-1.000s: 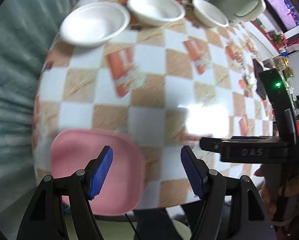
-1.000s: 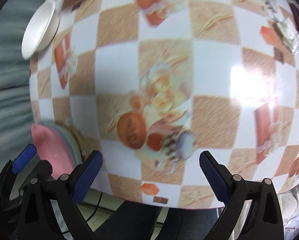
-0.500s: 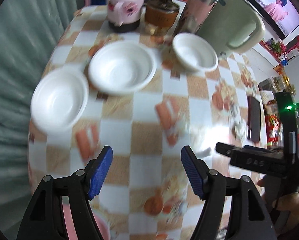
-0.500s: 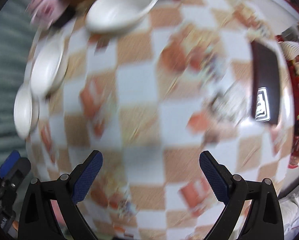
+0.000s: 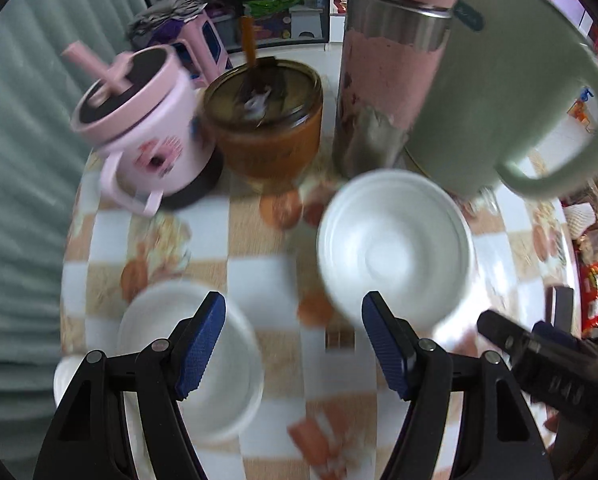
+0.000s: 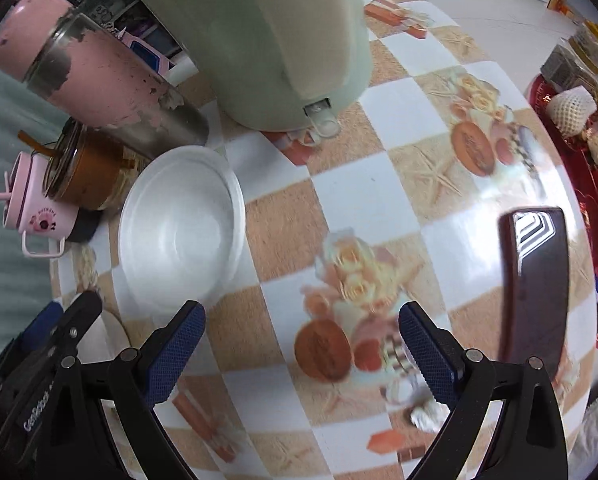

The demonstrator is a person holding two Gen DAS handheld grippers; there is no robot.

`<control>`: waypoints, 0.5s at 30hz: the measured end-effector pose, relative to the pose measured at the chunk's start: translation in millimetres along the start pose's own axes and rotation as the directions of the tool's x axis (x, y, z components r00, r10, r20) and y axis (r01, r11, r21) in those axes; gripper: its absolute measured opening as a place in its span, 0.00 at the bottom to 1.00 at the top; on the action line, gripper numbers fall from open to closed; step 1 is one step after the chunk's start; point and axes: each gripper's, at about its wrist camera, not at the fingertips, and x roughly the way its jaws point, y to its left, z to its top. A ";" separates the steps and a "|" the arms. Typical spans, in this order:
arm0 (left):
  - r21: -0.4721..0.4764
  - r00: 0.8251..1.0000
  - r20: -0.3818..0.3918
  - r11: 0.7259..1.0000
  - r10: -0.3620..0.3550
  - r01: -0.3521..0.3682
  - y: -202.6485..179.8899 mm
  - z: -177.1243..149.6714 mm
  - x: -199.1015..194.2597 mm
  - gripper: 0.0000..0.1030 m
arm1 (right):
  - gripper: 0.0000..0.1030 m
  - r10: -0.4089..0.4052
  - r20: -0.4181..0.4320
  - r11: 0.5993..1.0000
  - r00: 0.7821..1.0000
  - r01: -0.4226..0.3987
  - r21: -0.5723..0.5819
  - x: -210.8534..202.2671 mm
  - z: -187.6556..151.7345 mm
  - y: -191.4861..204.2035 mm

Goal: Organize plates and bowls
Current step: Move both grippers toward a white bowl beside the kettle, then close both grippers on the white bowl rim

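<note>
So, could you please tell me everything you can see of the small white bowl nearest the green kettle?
The small white bowl is round, plain and glossy, ceramic or plastic by its look, with faint rings inside. It sits upright and empty on the checked tablecloth, just before the green kettle and pink flask. Neither open gripper touches it.

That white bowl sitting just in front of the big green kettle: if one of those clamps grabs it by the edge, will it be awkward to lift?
Probably manageable. The white bowl looks shallow with a thin rim, so a finger could likely pinch its edge. Its surface looks smooth and glossy, so it may slip or tilt. It seems hard, possibly breakable, and the kettle and pink flask stand close behind, so pushing risks a knock.
</note>
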 end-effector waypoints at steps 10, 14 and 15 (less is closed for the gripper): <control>0.030 0.997 -0.071 0.999 0.022 -0.020 -14.0 24.5 65.5 0.72 | 0.78 0.048 0.000 0.996 0.999 -0.048 0.081 44.4 27.7 7.1; 0.015 0.991 -0.133 1.000 -0.002 0.004 -12.8 25.9 84.1 0.44 | 0.55 0.090 -0.021 0.991 0.996 -0.088 0.097 62.6 33.3 13.7; -0.004 0.988 -0.146 0.999 -0.049 0.049 -11.1 25.7 87.9 0.36 | 0.44 0.101 -0.023 0.992 0.995 -0.099 0.081 65.3 36.0 17.9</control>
